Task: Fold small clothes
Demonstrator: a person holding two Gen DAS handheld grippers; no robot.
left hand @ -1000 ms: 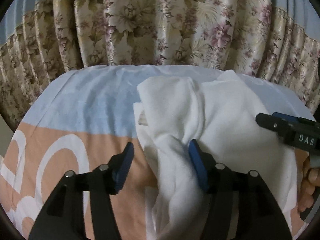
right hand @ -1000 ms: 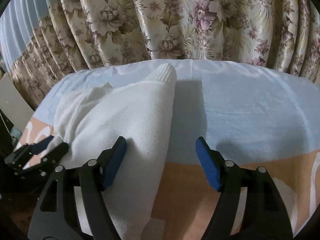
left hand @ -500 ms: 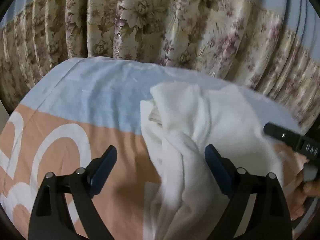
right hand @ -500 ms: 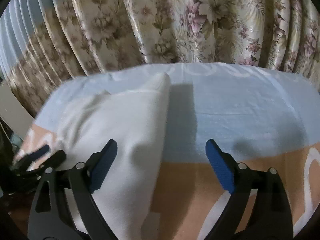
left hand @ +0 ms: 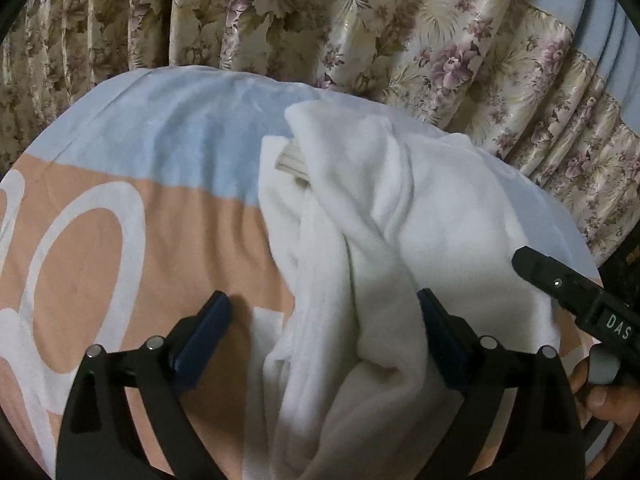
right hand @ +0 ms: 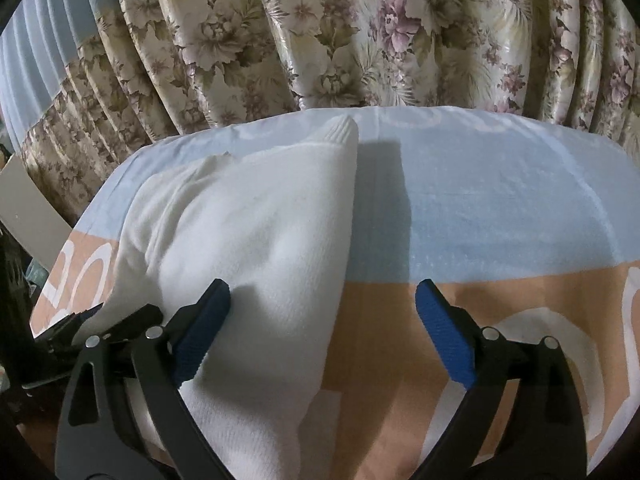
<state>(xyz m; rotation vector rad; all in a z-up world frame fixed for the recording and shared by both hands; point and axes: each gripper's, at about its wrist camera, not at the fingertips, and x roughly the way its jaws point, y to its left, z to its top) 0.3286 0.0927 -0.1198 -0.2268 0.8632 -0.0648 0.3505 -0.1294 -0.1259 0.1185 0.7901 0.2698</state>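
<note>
- Floral pleated curtains (right hand: 360, 40) hang behind a bed sheet printed in pale blue and peach with white rings (left hand: 120, 220), which serves as your folding surface.
- On that sheet lies the white fleecy small garment (left hand: 400, 220), bunched into long rolls on the left view and lying flatter on the right view (right hand: 260, 240); its ribbed cuff (right hand: 344, 130) points toward the curtains.
- Your left gripper (left hand: 324, 332) has its blue-padded jaws opening; a thick roll of the garment sits between them, brushing the right pad, but nothing pinches it.
- Your right gripper (right hand: 322, 320) is likewise opening, straddling the garment's right edge: the left pad rests against the cloth, the right pad stands over bare sheet.
- Both grippers flank the garment, which suggests you have let go so the fold can settle flat.
- The bunched left side probably needs smoothing before your next fold.
- White letters "DAS" show on the black body of the right gripper (left hand: 580, 300) seen from the left camera; any further characters are cut off.
- Your hand (left hand: 608, 400) holds that tool's grip at the frame edge.
</note>
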